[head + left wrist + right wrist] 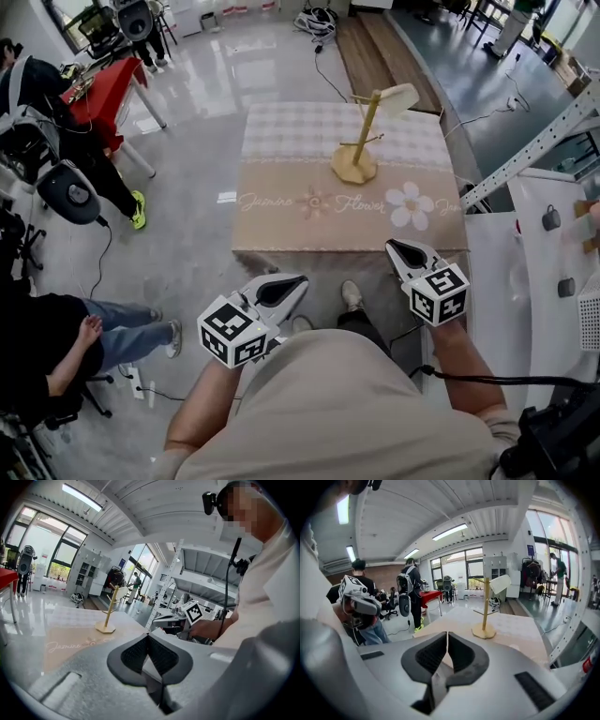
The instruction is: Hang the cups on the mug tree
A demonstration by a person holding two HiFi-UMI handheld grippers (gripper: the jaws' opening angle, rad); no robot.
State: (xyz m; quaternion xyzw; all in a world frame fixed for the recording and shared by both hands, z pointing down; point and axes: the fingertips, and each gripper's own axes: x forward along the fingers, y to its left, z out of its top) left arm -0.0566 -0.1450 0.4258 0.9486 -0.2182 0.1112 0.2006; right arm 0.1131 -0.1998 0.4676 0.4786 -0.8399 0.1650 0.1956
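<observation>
Holds left gripper [296, 282] and right gripper [396, 247] well short of the mug tree [361, 141] bearing one cup [398, 97], both pairs of jaws pressed together, empty.

The seated person [47, 361] is cut off by the head view's left edge. The cup [398, 97] on the tree [355, 166] is too small to show its handle.

left claw [302, 279] held low, angled inward, jaws together, empty; right claw [392, 246] low, jaws together, empty
</observation>
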